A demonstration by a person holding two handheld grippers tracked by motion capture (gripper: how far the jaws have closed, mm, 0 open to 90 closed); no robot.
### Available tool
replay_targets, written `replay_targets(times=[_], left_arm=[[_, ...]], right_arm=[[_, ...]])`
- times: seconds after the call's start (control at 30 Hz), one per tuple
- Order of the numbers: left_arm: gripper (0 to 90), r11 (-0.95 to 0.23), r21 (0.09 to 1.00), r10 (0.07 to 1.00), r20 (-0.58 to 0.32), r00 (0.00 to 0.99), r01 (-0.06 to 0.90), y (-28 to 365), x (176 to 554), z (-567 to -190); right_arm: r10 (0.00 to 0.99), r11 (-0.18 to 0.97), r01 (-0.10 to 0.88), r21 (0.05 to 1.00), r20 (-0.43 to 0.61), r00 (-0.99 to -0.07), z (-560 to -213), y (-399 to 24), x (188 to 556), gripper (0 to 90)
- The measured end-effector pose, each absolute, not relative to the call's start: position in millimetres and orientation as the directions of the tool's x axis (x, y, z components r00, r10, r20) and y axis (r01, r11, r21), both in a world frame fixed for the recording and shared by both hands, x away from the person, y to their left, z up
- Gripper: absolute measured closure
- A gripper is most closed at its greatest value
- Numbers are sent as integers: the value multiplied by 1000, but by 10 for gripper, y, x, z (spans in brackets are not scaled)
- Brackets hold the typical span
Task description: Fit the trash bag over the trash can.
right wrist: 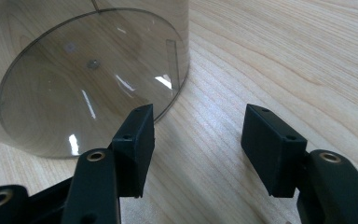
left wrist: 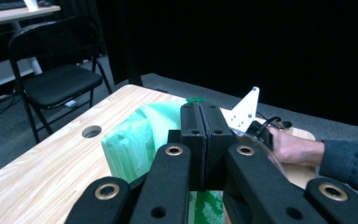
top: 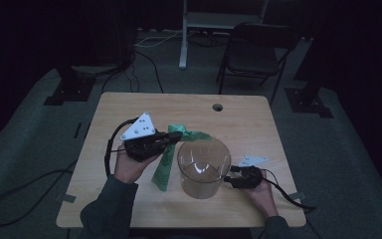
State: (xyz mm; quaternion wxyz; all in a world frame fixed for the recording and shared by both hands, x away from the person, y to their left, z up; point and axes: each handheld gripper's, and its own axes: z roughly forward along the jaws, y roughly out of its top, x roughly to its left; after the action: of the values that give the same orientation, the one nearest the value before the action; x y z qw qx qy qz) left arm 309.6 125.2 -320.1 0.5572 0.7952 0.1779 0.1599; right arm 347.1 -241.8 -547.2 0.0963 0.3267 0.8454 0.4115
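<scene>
In the high view I see the clear plastic container standing upright on the wooden bench, with the green plastic bag just beside it on its left. In the left gripper view, the left gripper has its jaws clenched on the green plastic bag. In the right gripper view, the right gripper has its jaws released, near the container's base.

Dim high view w/ black surroundings, brighter claw views, white glare streaks on clear container, slight softness.
</scene>
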Motion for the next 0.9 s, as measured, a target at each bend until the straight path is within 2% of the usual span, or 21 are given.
replay_targets(times=[0.3, 0.53, 0.9], left_arm=[[894, -307, 946, 438, 40, 898, 107, 1213, 3099, -3236], [894, -333, 939, 410, 66, 910, 82, 1146, 3056, -3228], [893, -378, 909, 469, 26, 883, 174, 1235, 3229, -3555]], right_arm=[[630, 449, 471, 759, 104, -769, -5472, -2419, 3472, 431], [630, 450, 470, 760, 103, -770, -5472, -2418, 3472, 431], [629, 451, 468, 760, 102, -771, -5473, -2418, 3471, 431]])
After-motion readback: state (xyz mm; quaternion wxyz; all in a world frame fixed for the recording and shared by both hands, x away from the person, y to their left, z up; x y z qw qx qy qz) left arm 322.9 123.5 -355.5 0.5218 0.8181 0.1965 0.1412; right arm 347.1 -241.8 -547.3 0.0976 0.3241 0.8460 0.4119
